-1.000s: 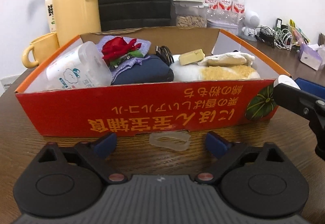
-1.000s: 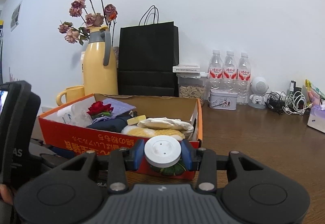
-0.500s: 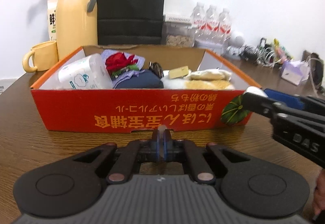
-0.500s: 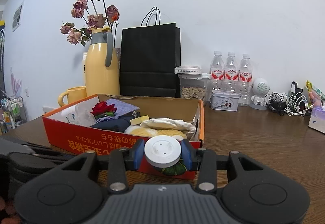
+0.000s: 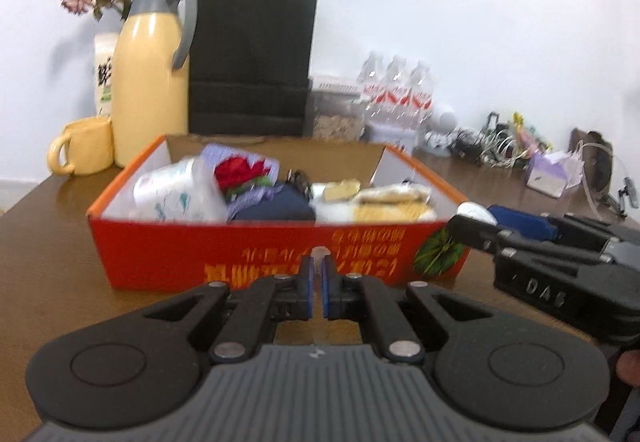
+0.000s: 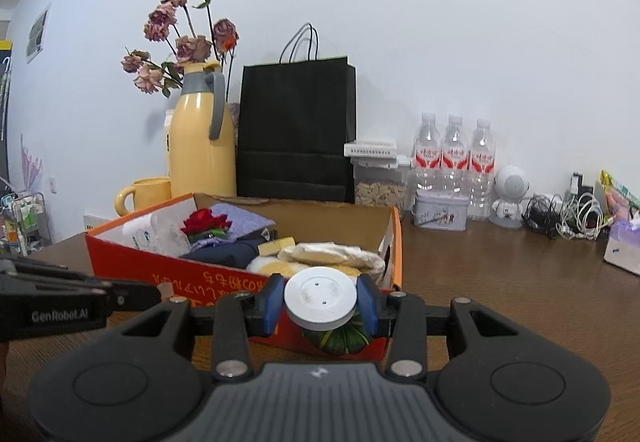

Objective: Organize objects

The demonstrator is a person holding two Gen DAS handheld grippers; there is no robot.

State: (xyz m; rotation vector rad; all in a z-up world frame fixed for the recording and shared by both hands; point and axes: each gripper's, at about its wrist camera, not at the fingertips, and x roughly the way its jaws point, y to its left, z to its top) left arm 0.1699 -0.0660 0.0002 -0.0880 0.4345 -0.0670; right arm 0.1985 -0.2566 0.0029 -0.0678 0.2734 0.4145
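Left gripper (image 5: 316, 284) was clamped on a thin translucent plastic ring (image 5: 319, 252); just its pale top edge poked out above the blue pads, which were nearly together. It was held in front of the near long wall of the red-orange cardboard box (image 5: 168, 254), off the brown wood-grain tabletop (image 5: 48, 242).

Right gripper (image 6: 320, 304) was closed on a round white flat-topped puck (image 6: 320, 298), pads pressing both sides, at the box's near right corner by the printed green pumpkin (image 6: 336, 338). In the left wrist view the same gripper came in from the right edge.

The box sat mid-tabletop, open top, already holding:
- white printed tissue pack (image 5: 176, 193), left end
- red fabric rose (image 5: 240, 173) on a purple cloth (image 6: 244, 222)
- folded navy cloth (image 5: 276, 207), centre
- small yellow block (image 6: 278, 245)
- cream and yellow plush item (image 6: 320, 256), right end

Along the far tabletop edge by the wall: yellow mug (image 6: 146, 193), yellow thermos jug with grey handle (image 6: 202, 137) holding dried roses (image 6: 180, 21), black paper bag (image 6: 296, 129), three water bottles (image 6: 454, 157), white toy robot (image 6: 510, 197), tangle of cables (image 6: 568, 213).
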